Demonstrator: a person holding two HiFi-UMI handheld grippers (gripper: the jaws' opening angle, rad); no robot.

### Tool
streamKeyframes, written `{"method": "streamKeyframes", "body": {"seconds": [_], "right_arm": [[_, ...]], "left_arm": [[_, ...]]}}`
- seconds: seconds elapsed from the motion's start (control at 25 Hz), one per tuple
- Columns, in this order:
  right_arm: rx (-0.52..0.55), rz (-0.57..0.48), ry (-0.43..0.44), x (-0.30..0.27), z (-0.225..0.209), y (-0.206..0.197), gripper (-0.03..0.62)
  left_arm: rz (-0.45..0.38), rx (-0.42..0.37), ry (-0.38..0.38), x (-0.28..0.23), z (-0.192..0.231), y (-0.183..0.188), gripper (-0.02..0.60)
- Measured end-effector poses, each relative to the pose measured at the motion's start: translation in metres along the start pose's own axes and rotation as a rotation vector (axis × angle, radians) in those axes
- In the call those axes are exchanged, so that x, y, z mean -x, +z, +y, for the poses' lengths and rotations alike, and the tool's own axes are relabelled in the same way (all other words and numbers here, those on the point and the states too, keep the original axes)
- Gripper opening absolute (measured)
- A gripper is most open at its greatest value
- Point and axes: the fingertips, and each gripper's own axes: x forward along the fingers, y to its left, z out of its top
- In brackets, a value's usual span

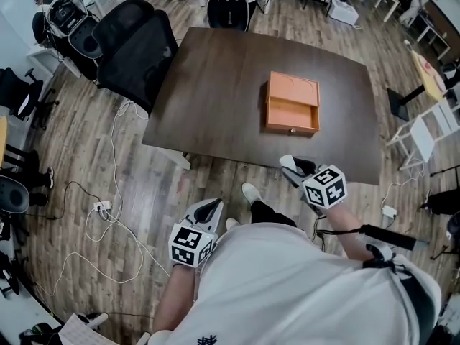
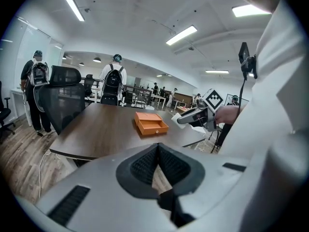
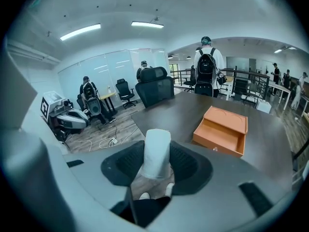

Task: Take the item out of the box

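Head view: the box (image 1: 292, 105) sits mid-desk (image 1: 215, 85), its drawer open toward the person and apparently empty. The right hand-held gripper (image 1: 297, 169) hangs at the near desk edge, clamping the white item (image 1: 288, 163). The left hand-held gripper (image 1: 207, 208) is farther from the box.

Left gripper view: jaws together, nothing between.

Right gripper view: the item's long axis runs along the jaws. The box lies ahead-right, well apart.
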Motion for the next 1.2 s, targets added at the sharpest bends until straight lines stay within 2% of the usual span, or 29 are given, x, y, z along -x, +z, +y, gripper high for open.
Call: {"method": "streamKeyframes", "body": {"seconds": [0.52,1.2], "right_arm": [[0.029,-0.006,0.036,0.017,0.033,-0.022,0.161],[0.049,-0.001,0.061,0.015,0.044,-0.03,0.161]], "left_arm": [[0.002,-0.008,-0.01,0.007,-0.022,-0.014,0.011],[0.009,0.005,-0.013,0.007,-0.025,-0.024,0.011]]}}
